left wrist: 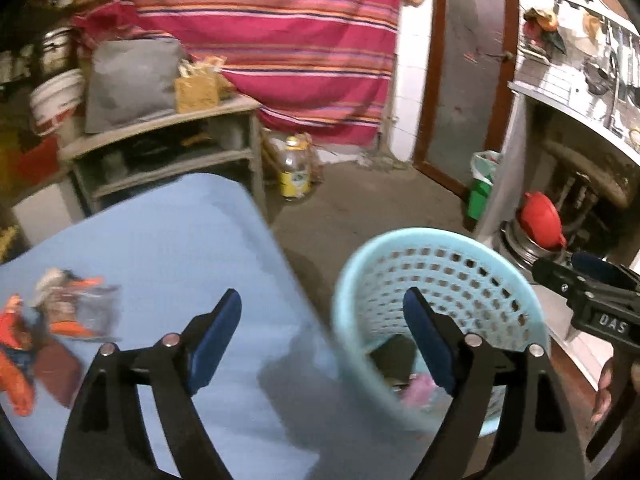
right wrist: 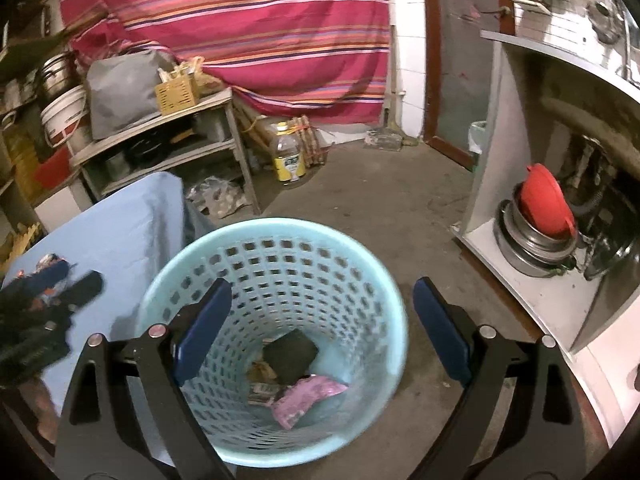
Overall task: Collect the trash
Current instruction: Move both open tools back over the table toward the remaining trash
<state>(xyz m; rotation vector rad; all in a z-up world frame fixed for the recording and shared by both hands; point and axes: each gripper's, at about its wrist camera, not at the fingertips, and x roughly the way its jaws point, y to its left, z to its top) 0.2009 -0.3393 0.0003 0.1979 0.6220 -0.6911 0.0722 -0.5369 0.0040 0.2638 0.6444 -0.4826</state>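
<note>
A light blue perforated basket (right wrist: 360, 288) stands on the floor beside a table with a blue cloth (left wrist: 160, 248). In the basket lie a pink wrapper (right wrist: 308, 398), a dark square piece (right wrist: 292, 354) and some paper scraps. Orange and clear wrappers (left wrist: 68, 312) lie on the cloth at the left of the left wrist view. My right gripper (right wrist: 322, 316) is open and empty above the basket. My left gripper (left wrist: 322, 316) is open and empty, over the table edge and the basket rim (left wrist: 400, 240). The right gripper's body also shows in the left wrist view (left wrist: 592, 296).
A shelf unit (right wrist: 168, 144) with a grey bag and yellow box stands behind the table. A plastic jar (right wrist: 286, 156) sits on the floor under a striped curtain (right wrist: 240, 32). A white counter (right wrist: 540, 288) with metal pots and a red lid (right wrist: 544, 204) is at right.
</note>
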